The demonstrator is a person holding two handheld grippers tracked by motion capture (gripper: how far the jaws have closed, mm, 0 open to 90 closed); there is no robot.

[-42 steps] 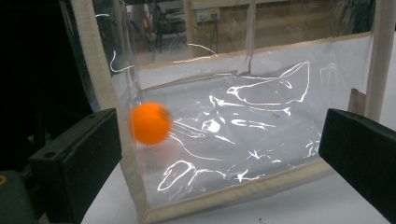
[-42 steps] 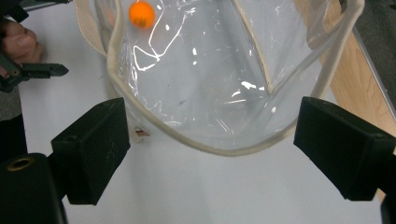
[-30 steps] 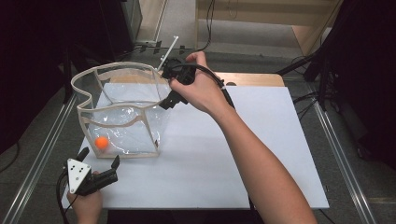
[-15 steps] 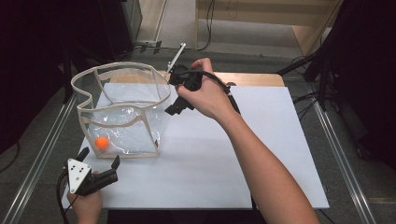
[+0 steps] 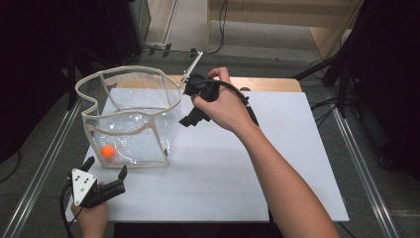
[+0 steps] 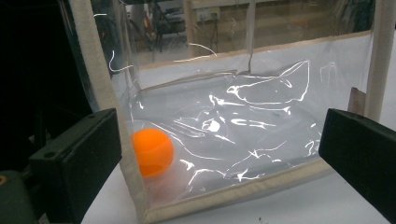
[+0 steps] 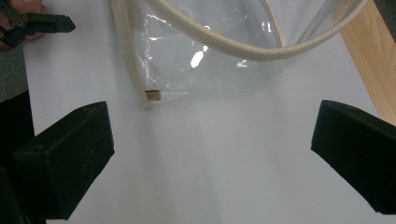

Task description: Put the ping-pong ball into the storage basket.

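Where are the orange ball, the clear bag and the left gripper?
orange ball (image 6: 150, 151), left gripper view, centre of the ball.
clear bag (image 5: 130, 71), high view, far rim.
left gripper (image 5: 105, 168), high view, midway between the fingertips.

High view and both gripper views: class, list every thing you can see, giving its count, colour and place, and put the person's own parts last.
Clear bag: one, transparent with beige trim, open-topped, standing on the white sheet at its left part.
Ball: one, orange, inside the bag at its near left corner.
White sheet: one, white, covering most of the table.
Table: one, pale wood, edge showing past the sheet's far side.
Left hand-held gripper: one, black, open, at the sheet's near left corner, facing the bag.
Right hand-held gripper: one, black, open, beside the bag's right side.
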